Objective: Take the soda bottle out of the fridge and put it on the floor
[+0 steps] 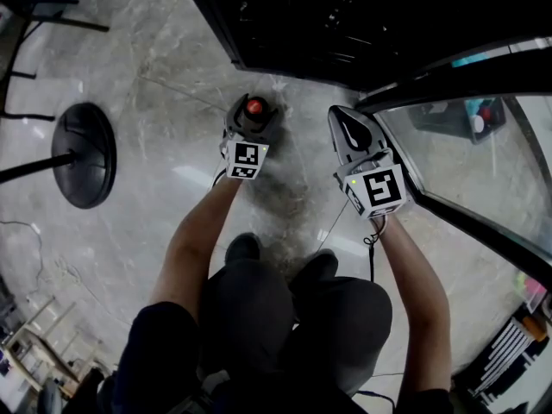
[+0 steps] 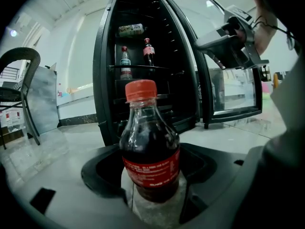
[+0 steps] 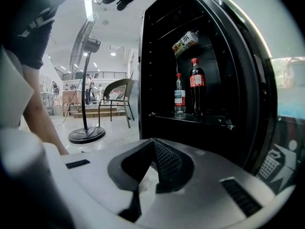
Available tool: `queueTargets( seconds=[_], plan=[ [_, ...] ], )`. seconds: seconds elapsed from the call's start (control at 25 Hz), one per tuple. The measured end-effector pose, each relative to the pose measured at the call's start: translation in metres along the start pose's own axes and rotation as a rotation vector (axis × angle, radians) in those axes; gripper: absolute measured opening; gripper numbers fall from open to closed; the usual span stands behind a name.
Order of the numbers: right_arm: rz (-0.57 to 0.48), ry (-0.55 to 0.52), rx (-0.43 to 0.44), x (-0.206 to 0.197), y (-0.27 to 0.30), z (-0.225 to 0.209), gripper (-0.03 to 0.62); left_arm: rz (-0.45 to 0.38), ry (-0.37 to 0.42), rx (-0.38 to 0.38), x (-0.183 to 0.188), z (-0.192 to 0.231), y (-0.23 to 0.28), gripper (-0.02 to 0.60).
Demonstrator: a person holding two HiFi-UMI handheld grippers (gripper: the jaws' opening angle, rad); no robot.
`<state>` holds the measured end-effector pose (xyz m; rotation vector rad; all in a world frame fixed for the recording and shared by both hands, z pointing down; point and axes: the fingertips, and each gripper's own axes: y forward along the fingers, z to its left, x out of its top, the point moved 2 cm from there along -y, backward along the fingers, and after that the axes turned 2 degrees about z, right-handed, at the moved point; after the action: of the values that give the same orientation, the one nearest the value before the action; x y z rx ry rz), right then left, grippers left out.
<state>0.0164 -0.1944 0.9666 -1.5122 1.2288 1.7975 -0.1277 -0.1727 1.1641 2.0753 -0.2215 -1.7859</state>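
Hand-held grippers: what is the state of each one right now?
Left hand-held gripper: closed on the soda bottle.
Right hand-held gripper: closed, empty.

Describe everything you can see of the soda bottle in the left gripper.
The soda bottle is clear plastic, filled with dark cola, with a red cap and red label. It stands upright between the left gripper's jaws, which close on its lower body, in front of the open fridge. Its base sits at or just above the floor; contact is unclear.
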Motion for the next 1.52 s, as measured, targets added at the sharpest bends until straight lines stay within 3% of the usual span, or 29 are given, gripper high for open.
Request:
queueTargets(
  seconds=[0.96,1.24,1.52],
  plan=[
    [0.003,0.019,0.020,-0.014,-0.005,0.004,0.018,-0.115,0.061,-0.069,0.045,0.007,-0.071,0.327],
    [0.001,0.018,0.018,-0.016,-0.006,0.003,0.018,-0.176,0.062,-0.066,0.064,0.011,-0.088,0.152],
    [-0.029,0.023,0.036,-0.007,-0.009,0.003,0.018,-0.260,0.027,-0.038,0.100,0.023,-0.113,0.034]
  ],
)
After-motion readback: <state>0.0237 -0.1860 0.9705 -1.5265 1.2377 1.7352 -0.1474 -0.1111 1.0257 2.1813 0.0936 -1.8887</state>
